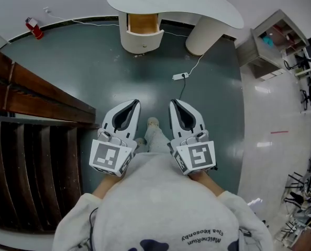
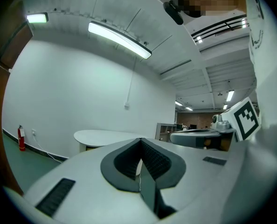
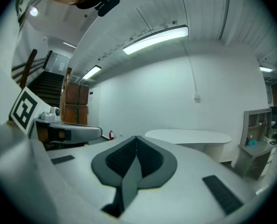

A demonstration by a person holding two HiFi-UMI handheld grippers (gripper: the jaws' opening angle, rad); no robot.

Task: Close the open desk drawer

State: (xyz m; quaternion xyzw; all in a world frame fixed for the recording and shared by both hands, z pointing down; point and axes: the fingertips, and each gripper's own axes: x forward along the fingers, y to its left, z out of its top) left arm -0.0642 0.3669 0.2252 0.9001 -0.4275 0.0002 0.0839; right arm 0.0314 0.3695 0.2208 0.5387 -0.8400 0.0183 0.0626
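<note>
While the open drawer (image 1: 143, 30) juts from the white table (image 1: 197, 1) well away across the dark floor (image 1: 92, 67), the left gripper (image 1: 135, 103) and right gripper (image 1: 173, 103) sit side by side, jaws pressed together on nothing; the sweatshirt (image 1: 160, 197) carries upside-down print I cannot read.
</note>
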